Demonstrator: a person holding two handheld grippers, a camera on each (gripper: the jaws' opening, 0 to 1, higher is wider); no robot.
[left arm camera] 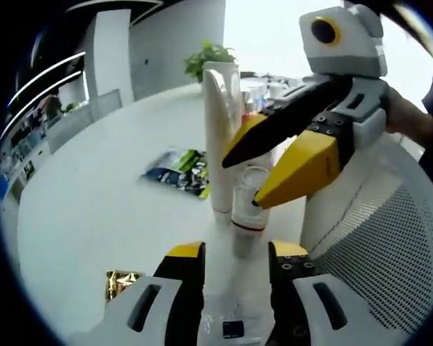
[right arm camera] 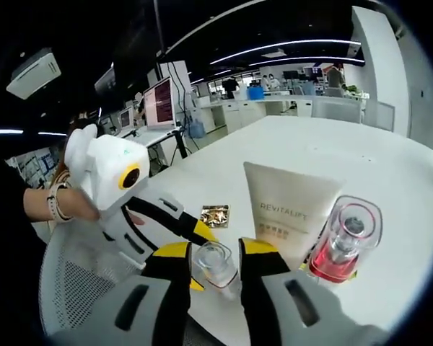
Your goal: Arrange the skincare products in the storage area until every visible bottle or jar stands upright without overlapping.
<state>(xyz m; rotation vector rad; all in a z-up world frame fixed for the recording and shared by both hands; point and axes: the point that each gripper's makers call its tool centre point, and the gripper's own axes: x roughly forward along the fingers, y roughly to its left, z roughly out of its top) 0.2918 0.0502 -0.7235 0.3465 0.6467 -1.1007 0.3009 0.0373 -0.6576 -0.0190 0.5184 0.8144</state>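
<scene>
A small clear bottle (right arm camera: 216, 268) with a red band (left arm camera: 248, 216) stands on the white table (left arm camera: 94, 209). My right gripper (right arm camera: 216, 254) is shut on its upper part, and it comes into the left gripper view from the upper right (left arm camera: 243, 179). My left gripper (left arm camera: 236, 252) is open, its jaws on either side of the bottle's base, nearer the right jaw. Just behind stands a tall white tube (left arm camera: 220, 130), printed REVITALIFT (right arm camera: 292, 213). Beside the tube is an upright clear bottle with red liquid (right arm camera: 343, 241).
A white mesh surface (left arm camera: 375, 245) curves along the table's edge (right arm camera: 79, 281). A green and black packet (left arm camera: 177, 169) and a gold packet (left arm camera: 123, 282) (right arm camera: 215, 215) lie flat on the table. A potted plant (left arm camera: 209, 56) stands far back. A person's hand (right arm camera: 58, 202) holds the left gripper.
</scene>
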